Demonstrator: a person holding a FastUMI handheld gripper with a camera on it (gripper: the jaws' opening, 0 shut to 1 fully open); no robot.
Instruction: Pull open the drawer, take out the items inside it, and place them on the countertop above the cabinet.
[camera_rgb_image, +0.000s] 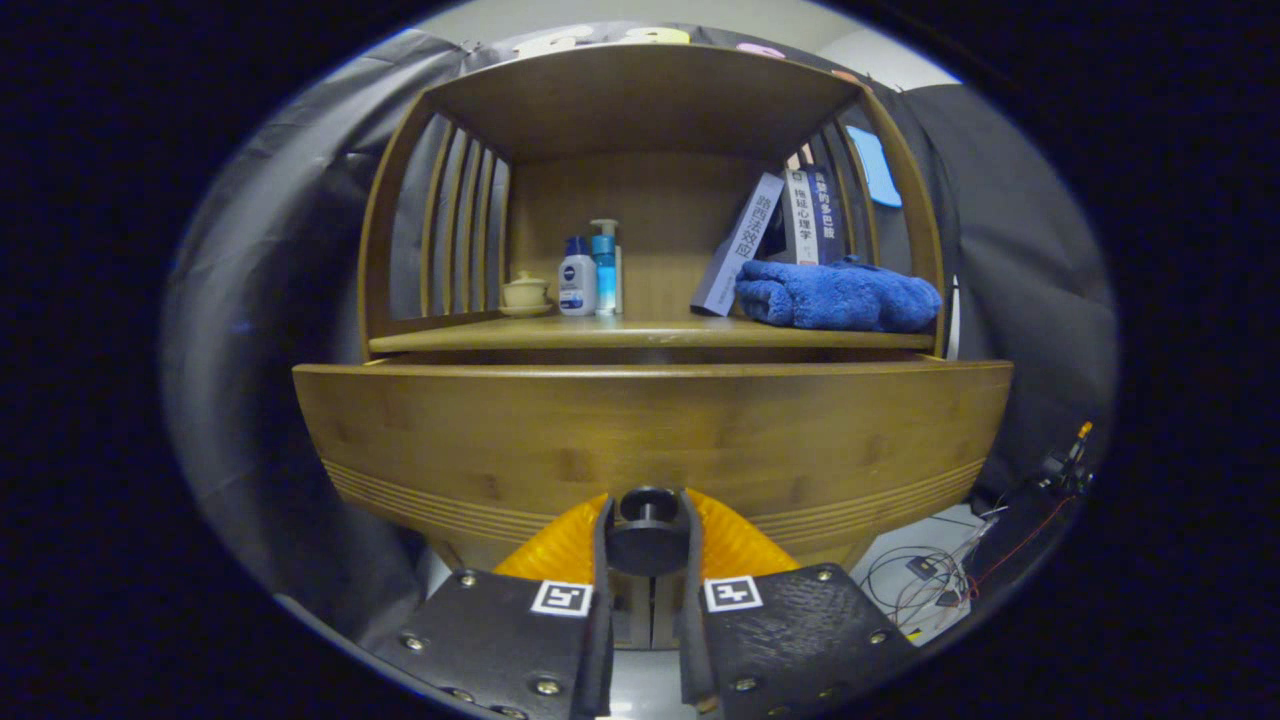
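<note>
A bamboo cabinet fills the view. Its drawer front (650, 440) looms close and stands slightly forward of the countertop (650, 333) above it. The drawer's dark round knob (647, 505) sits between my fingers, and my gripper (647, 525) is shut on it. The inside of the drawer is hidden behind its front panel. On the countertop rest a folded blue towel (840, 295) at the right, leaning books (790, 230) behind it, two small bottles (588, 275) near the middle, and a small lidded cup on a saucer (525, 293) at the left.
A slatted shelf frame with a top board (640, 95) encloses the countertop. Loose cables and a small device (960, 575) lie on the floor to the cabinet's right. Bare counter lies between the bottles and the books.
</note>
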